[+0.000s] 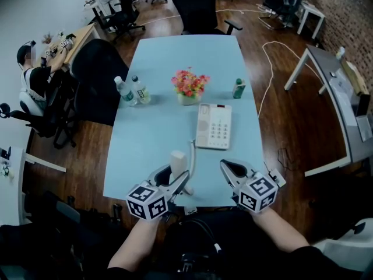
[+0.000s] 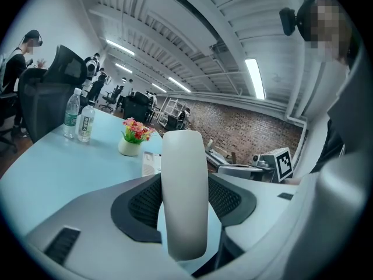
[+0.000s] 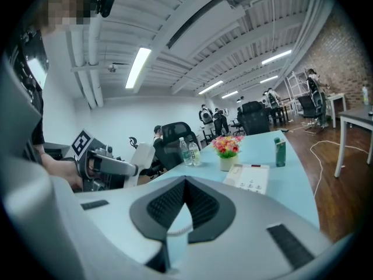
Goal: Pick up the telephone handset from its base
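Handset [image 1: 178,163] stands upright, off the base [image 1: 213,126] and apart from it, on the person's side of the base and a little to its left, above the near edge of the desk [image 1: 157,133]. The left gripper [image 1: 175,181] pinches it. In the left gripper view the dark fingers [image 2: 233,198] press on either side of the white handset [image 2: 185,197], which rises well above them. A thin cord [image 1: 192,154] runs from the handset toward the base's left side.

The base lies flat with its keypad up and its cradle on the left side bare. From the left gripper view it shows small behind the handset [image 2: 150,162].

The right gripper [image 1: 233,169] hovers on the near side of the base, to the right of the handset. Its fingers [image 3: 204,206] are pressed together at the tips with nothing between them. A short loop of coiled cord [image 3: 178,231] shows through the slit lower down.

Just behind the base stands a pot of flowers [image 1: 189,86]. A green bottle [image 1: 238,88] is behind the base to the right, and two water bottles [image 1: 133,90] are behind it to the left, well apart from it. Far left of the base, off the desk, a person [image 1: 32,74] sits at another desk.
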### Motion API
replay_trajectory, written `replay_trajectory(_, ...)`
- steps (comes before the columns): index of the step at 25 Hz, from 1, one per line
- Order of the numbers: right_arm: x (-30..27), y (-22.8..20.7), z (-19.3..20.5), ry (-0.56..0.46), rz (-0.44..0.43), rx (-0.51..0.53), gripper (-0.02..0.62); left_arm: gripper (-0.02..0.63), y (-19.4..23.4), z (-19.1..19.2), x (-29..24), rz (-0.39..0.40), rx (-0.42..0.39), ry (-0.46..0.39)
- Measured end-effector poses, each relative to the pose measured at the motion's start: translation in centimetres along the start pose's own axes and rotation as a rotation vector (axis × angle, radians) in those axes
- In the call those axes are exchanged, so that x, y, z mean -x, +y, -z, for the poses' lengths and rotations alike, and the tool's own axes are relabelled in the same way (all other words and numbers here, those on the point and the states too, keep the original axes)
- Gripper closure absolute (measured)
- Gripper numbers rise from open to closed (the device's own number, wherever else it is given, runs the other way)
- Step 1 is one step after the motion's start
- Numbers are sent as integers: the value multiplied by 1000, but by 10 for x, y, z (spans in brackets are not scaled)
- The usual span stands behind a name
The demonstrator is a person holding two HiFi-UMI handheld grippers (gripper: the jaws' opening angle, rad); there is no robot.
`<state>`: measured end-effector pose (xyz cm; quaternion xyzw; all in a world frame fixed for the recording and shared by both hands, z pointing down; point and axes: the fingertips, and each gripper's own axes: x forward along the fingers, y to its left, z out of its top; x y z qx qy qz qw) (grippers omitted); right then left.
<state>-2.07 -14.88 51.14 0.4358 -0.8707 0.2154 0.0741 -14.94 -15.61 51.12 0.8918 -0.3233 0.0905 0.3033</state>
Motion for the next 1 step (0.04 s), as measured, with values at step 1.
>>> replay_trajectory(1,-1,1,-1,-3,-3,1,583,373,0,1,0,-3,-2,2)
